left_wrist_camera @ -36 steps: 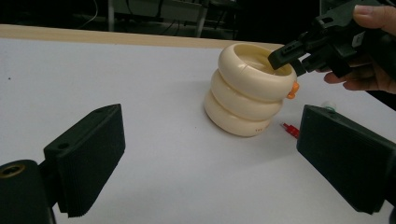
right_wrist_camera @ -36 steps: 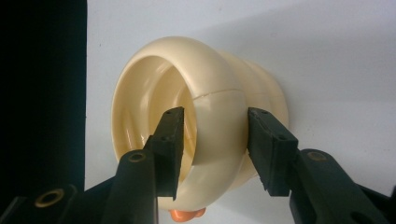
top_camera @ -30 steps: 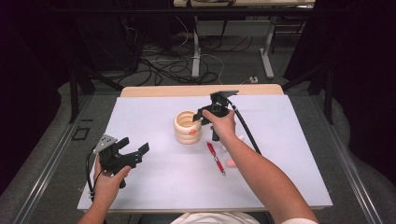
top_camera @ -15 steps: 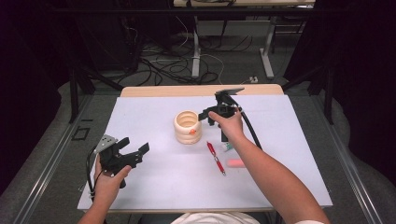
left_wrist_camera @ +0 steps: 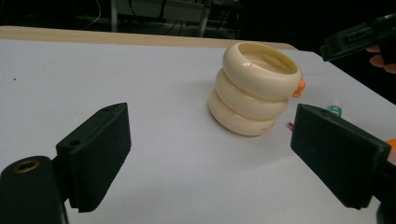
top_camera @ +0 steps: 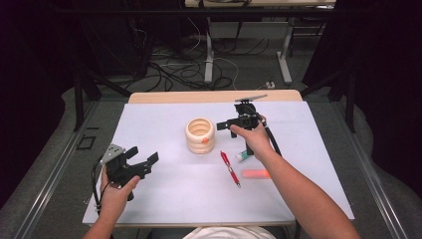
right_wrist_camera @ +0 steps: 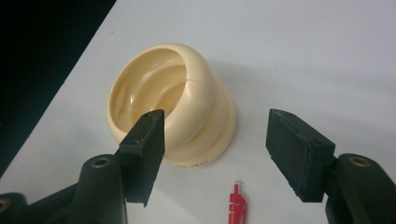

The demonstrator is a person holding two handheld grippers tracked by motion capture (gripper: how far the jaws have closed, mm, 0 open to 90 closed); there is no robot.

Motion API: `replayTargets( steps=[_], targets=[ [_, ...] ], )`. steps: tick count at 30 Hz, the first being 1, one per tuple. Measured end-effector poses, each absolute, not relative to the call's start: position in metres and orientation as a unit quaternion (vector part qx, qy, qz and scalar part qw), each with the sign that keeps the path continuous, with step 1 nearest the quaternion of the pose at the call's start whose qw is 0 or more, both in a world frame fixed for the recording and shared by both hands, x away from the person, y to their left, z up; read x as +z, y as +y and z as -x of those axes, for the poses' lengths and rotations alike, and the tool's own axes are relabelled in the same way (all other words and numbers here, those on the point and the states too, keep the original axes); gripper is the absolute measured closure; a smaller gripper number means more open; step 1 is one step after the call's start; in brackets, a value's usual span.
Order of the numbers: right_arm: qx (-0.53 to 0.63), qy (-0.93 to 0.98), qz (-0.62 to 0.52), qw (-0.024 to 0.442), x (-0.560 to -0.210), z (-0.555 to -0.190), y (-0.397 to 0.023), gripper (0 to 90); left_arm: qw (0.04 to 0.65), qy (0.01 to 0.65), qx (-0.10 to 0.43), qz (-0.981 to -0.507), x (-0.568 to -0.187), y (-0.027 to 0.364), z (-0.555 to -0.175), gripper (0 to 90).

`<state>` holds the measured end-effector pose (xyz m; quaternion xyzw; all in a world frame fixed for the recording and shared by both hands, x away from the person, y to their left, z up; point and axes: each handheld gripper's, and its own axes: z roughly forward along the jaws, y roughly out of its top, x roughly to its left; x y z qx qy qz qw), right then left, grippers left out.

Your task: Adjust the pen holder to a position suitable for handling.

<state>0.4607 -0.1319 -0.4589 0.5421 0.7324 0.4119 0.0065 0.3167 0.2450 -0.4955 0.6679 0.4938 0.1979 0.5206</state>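
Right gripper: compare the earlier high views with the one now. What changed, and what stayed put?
The right gripper drew back from over the cream holder toward its right side, its jaws just opening with nothing between them. The holder, red pen and left gripper stayed where they were.

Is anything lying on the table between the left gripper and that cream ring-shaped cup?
No. In the high view, only bare white table lies between the left gripper and the cup.

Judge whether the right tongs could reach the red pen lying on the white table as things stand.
Probably yes: the right tongs stand open and empty, and the red pen lies uncovered close by, beside the cream ringed pot.
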Motion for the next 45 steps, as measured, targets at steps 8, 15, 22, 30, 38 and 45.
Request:
replayTargets(
  steps=[8, 15, 22, 30, 38, 45],
  targets=[
    [0.42, 0.754, -0.503, 0.038, -0.457, -0.447, -0.147, 33.3, 0.528, 0.496, 0.201, -0.659, -0.496, 0.249, -0.317, 15.6],
    [0.434, 0.767, -0.469, 0.057, -0.457, -0.429, -0.157, 34.1, 0.528, 0.494, 0.202, -0.661, -0.496, 0.249, -0.316, 15.7],
    [0.432, 0.779, -0.444, 0.098, -0.458, -0.41, -0.165, 34.6, 0.527, 0.493, 0.202, -0.662, -0.497, 0.249, -0.317, 15.8],
    [0.432, 0.783, -0.434, 0.111, -0.46, -0.394, -0.17, 34.9, 0.52, 0.49, 0.198, -0.671, -0.499, 0.247, -0.319, 15.8],
    [0.416, 0.793, -0.429, 0.118, -0.469, -0.384, -0.177, 31.7, 0.509, 0.481, 0.197, -0.686, -0.5, 0.245, -0.32, 15.8],
    [0.407, 0.796, -0.428, 0.134, -0.485, -0.378, -0.184, 29.2, 0.498, 0.473, 0.197, -0.7, -0.502, 0.242, -0.321, 15.7]
  ],
)
